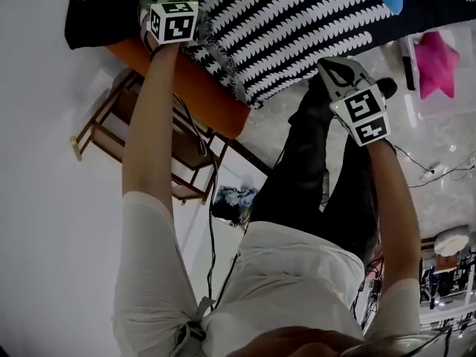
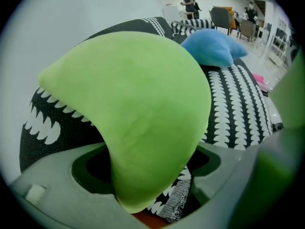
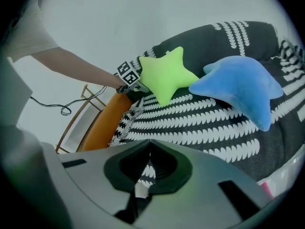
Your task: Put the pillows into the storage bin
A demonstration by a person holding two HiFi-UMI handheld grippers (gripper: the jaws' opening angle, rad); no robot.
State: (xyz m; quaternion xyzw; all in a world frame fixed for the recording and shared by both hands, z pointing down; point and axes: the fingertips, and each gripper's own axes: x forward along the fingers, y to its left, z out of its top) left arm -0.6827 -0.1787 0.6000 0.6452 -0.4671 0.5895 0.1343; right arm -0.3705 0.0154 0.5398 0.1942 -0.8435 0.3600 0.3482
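The left tongs (image 2: pixel 145 173) are closed on one point of the green pillow (image 2: pixel 138 104), which fills the gap between the jaws and bulges out above them. The right tongs (image 3: pixel 150 151) hang apart from it over the cover (image 3: pixel 200 123), jaws pressed together with nothing between them.

The green pillow is a plump star of smooth, matte plush. It looks light and very soft, so a pinch on one point should carry the whole thing, though that point will squash and the rest will likely flop and swing. A deep bite near the root of the point, not its tip, seems the safer hold. Nothing about it looks fragile or slippery.

It lies on the black cover with white leaf marks, close to the near edge, where an orange edge (image 1: pixel 201 91) shows below. The blue pillow (image 3: pixel 238 87), the same star shape, rests just beside it on the same cover, untouched.

Well off to the person's right, on the floor (image 1: pixel 297 125), stands the clear bin (image 1: pixel 446 108) with a pink pillow (image 1: pixel 435 62) already in it. By my reading two pillows are left to move, the green one first.
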